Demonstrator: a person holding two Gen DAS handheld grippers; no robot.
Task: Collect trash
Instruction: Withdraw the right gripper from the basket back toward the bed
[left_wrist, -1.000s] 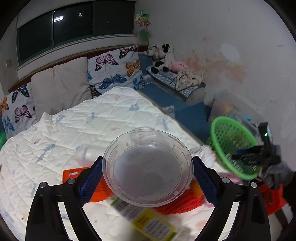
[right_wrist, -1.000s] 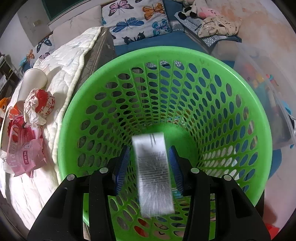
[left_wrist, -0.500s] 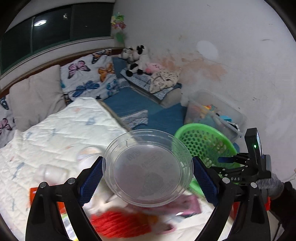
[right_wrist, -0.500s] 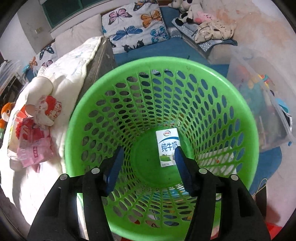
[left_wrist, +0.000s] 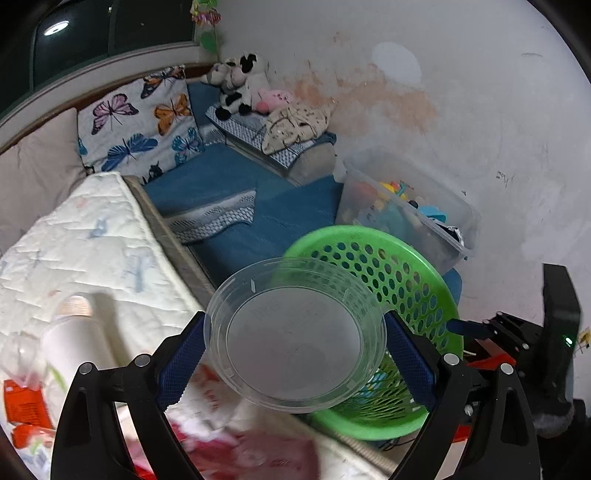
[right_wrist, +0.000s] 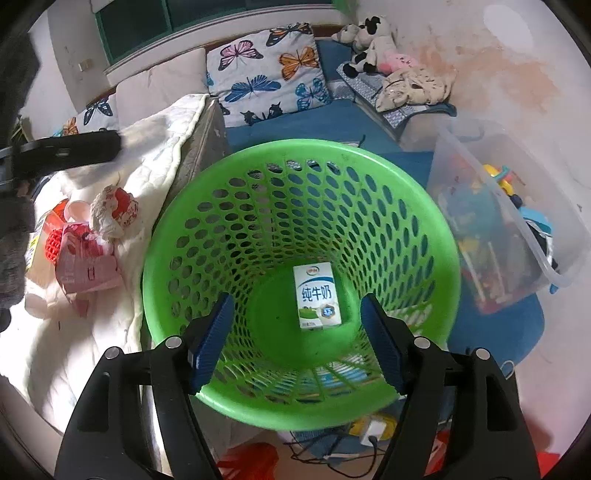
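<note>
While left tool (left_wrist: 295, 350) pinches one clear bowl (left_wrist: 295, 339), right tool (right_wrist: 295, 339) spread, one carton (right_wrist: 317, 296) in basket (right_wrist: 184, 236)

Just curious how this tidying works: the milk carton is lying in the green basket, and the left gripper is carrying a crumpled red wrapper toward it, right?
Not quite. The milk carton does lie in the green basket, but the left gripper holds a clear plastic bowl, not a wrapper; the left wrist view shows it clamped between the blue pads. The crumpled red wrapper lies on the bed, as the right wrist view shows.
</note>
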